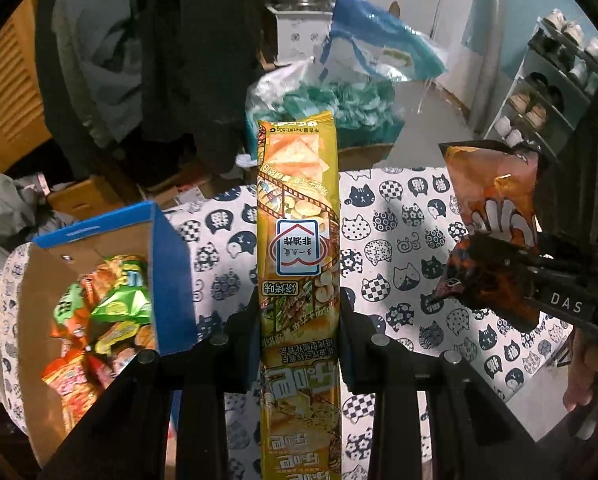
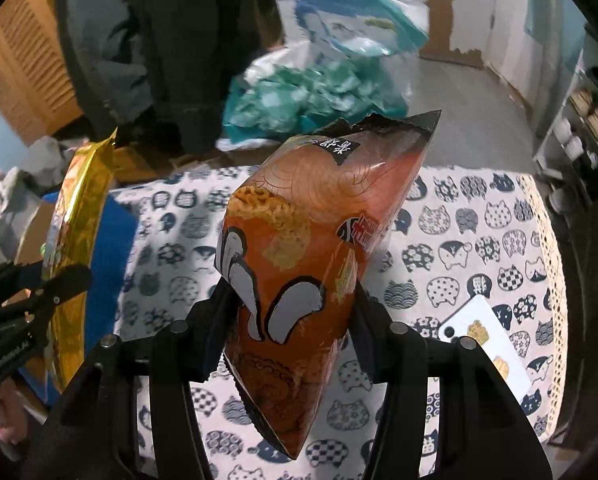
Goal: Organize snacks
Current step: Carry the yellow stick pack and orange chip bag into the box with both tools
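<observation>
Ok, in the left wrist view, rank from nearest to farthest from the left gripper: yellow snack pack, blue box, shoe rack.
1. Yellow snack pack: clamped in the left gripper.
2. Blue box: just left, on the table.
3. Shoe rack: far right, across the room.
</observation>
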### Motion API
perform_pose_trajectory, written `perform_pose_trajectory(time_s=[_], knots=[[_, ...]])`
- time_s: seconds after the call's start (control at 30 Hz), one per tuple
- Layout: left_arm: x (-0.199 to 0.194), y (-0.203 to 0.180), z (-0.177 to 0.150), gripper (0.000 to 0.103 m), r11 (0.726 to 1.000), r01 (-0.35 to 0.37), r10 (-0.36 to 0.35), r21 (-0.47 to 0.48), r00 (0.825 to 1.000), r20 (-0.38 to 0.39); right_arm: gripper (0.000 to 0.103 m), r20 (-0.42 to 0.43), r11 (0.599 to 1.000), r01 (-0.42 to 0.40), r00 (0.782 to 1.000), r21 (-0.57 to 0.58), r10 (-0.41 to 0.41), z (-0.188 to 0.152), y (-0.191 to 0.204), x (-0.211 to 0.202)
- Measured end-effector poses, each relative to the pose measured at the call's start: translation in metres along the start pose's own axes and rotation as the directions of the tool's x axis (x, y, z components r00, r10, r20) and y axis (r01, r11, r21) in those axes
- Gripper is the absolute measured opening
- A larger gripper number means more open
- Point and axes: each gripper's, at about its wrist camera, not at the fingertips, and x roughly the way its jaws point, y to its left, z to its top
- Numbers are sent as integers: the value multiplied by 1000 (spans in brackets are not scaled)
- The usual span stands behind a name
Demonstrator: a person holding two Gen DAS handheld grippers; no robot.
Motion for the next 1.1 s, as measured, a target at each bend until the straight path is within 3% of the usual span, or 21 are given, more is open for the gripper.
perform_pose_trajectory(time_s=[0.43,0.6,0.93,1.1], knots=[[-46,51,-22,32,998,-27,31,-61,998,58,53,21,987,-119,992,-106,122,6,72,-24],[-52,86,-32,32,992,-78,85,-101,994,67,53,6,976,-161,986,-149,164,11,105,-21],[-38,179,-64,32,954,-154,164,-256,986,17,53,-62,942,-251,968,-222,244,15,178,-2],[-26,208,-78,32,937,-171,175,-306,984,-15,53,-98,922,-280,960,-266,263,11,212,5]])
